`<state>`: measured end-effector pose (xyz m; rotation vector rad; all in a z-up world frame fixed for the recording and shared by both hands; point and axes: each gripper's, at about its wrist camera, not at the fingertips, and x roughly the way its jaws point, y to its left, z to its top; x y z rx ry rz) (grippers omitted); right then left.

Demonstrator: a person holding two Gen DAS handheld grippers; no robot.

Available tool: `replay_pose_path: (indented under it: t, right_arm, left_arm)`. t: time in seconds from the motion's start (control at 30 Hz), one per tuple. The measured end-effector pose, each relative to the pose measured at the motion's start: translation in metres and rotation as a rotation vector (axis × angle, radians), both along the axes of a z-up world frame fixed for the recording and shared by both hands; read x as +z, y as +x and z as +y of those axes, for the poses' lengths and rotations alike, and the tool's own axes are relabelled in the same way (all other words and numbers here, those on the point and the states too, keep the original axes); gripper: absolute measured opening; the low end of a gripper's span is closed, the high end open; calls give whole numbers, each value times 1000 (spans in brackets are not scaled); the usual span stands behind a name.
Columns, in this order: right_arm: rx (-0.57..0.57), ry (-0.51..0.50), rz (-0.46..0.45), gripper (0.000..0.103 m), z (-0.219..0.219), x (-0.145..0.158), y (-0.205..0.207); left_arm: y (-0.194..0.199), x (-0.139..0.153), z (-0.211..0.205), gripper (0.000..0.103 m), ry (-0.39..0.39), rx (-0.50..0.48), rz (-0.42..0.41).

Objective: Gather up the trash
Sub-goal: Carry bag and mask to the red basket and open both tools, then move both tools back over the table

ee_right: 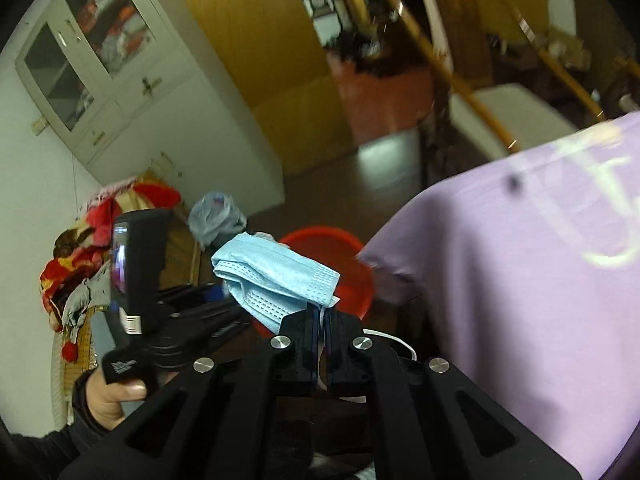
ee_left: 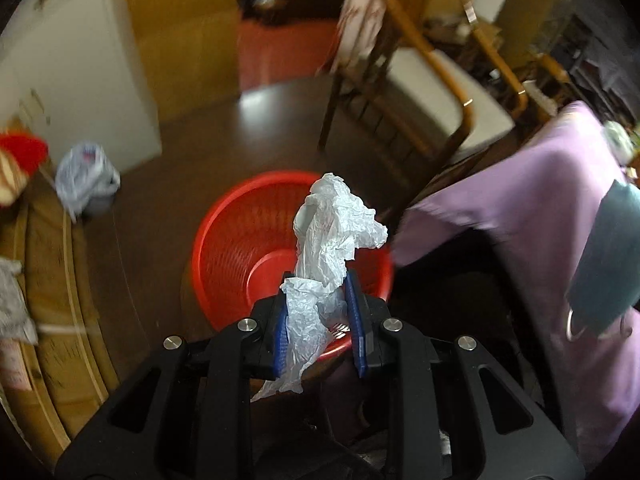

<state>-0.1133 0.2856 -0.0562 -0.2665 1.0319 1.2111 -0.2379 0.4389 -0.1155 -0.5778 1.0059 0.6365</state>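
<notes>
The left tool [ee_left: 318,304] pinches a crumpled white paper [ee_left: 332,232] between its blue pads [ee_left: 356,320]. The paper's long axis runs along the fingers, its upper end pointing away from the camera and its lower tail hanging back toward the tool body. It is held above the red basket [ee_left: 224,248], which stands on the dark floor [ee_left: 168,208].

The right tool [ee_right: 320,316] is pressed together on a light blue face mask [ee_right: 276,276]. The mask lies crosswise, its long axis slanting from upper left to lower right, with a white ear loop [ee_right: 402,346] trailing beside the fingers.

Only the right wrist view shows the person's left hand [ee_right: 108,396] gripping the other tool's handle. The left wrist view alone looks into the basket. Both show the purple cloth [ee_right: 520,260] on the worktop.
</notes>
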Motion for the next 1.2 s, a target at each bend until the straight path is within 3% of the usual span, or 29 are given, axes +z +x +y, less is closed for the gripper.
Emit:
replay_pose_path:
  t: [0.13, 0.43, 0.53, 0.57, 0.6, 0.67, 0.77, 1.0, 1.2]
  right_arm:
    - [20, -78, 59, 3, 48, -39, -2]
    - [22, -168, 188, 4, 116, -101, -1]
    - [8, -188, 208, 7, 129, -118, 2]
    - [1, -193, 216, 17, 132, -121, 4]
    - [0, -196, 221, 49, 130, -122, 7]
    - [-44, -159, 206, 73, 127, -117, 11]
    - [-45, -136, 196, 73, 121, -111, 18]
    - [-52, -96, 146, 73, 89, -78, 24]
    - [-106, 19, -28, 83, 15, -17, 24]
  left_arm:
    - [1, -37, 25, 26, -106, 26, 28]
    - [-2, -67, 52, 26, -174, 89, 51]
    - [2, -73, 57, 27, -181, 98, 61]
    - [2, -73, 59, 30, -188, 102, 62]
    - [2, -74, 61, 36, -199, 110, 64]
    - [0, -75, 62, 48, -198, 125, 61]
    - [-3, -70, 63, 63, -166, 146, 49]
    - [-5, -45, 58, 67, -146, 149, 4]
    - [2, 4, 27, 70, -89, 76, -99]
